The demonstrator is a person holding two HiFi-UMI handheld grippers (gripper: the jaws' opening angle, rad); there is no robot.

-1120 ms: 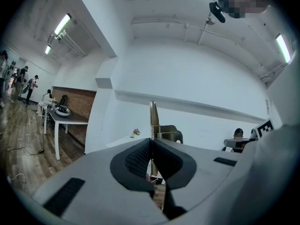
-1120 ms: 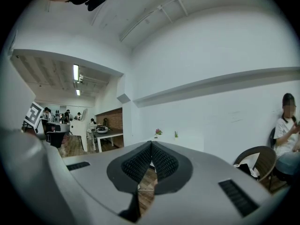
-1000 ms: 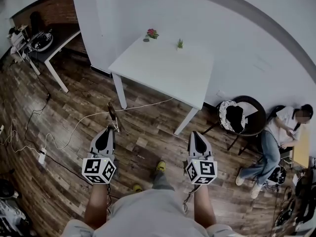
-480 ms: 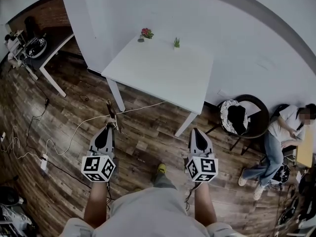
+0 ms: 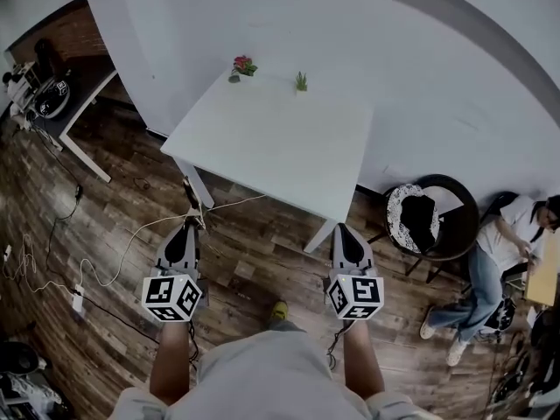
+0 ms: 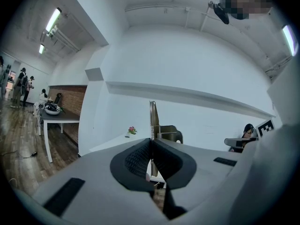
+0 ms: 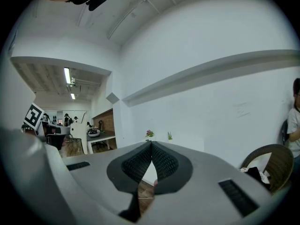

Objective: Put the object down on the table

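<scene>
A white table (image 5: 271, 138) stands against the wall ahead, with its near edge just beyond both grippers. My left gripper (image 5: 186, 226) is shut on a thin, long brownish object (image 5: 191, 198) that sticks up out of the jaws. In the left gripper view that object (image 6: 153, 118) rises upright from between the closed pads of the left gripper (image 6: 151, 140). My right gripper (image 5: 341, 231) is shut with nothing in it, held level beside the left. The right gripper (image 7: 151, 145) shows its pads pressed together, and the table (image 7: 187, 146) lies beyond them.
A pink flower pot (image 5: 242, 64) and a small green plant (image 5: 301, 81) stand at the table's far edge. A round chair with a black bag (image 5: 429, 217) and a seated person (image 5: 512, 252) are on the right. Cables (image 5: 122, 248) cross the wooden floor; a dark desk (image 5: 83, 81) is at left.
Both grippers have moved forward toward the white table, which now lies closer to them. The left gripper still holds the thin object, and both stay shut.
</scene>
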